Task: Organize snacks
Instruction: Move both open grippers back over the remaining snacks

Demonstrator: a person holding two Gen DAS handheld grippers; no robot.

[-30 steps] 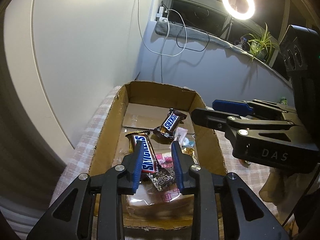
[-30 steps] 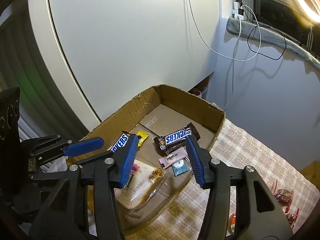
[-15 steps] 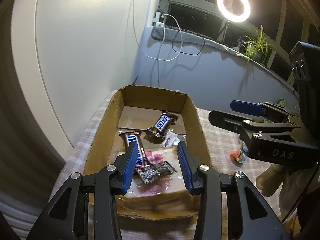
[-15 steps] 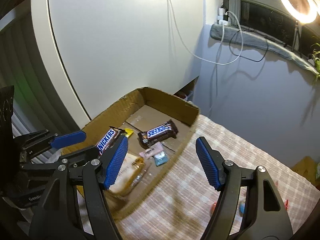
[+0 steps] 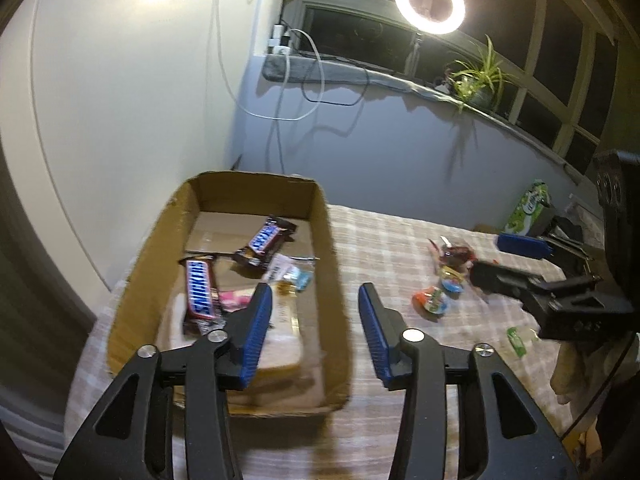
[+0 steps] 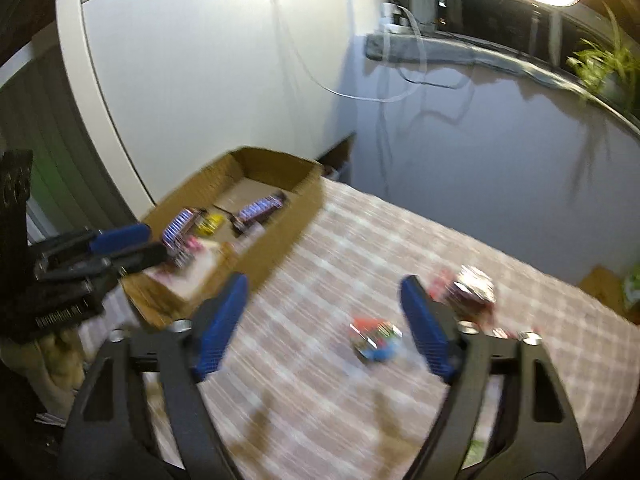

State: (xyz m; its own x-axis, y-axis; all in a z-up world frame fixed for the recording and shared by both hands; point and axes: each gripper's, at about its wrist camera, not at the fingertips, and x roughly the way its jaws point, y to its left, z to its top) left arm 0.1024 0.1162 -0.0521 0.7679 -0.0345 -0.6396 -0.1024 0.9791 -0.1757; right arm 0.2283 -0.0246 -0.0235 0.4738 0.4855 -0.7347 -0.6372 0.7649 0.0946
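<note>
Cardboard box (image 5: pixel 334 280), left of frame: two Snickers bars (image 5: pixel 200 294) and small packets already inside. Loose wrapped candies (image 5: pixel 434 300) remain on the checked surface (image 5: pixel 380 240), right of centre. Left tool (image 5: pixel 312 328) and right tool (image 6: pixel 324 320) both spread apart, empty. Judged partway done.
</note>
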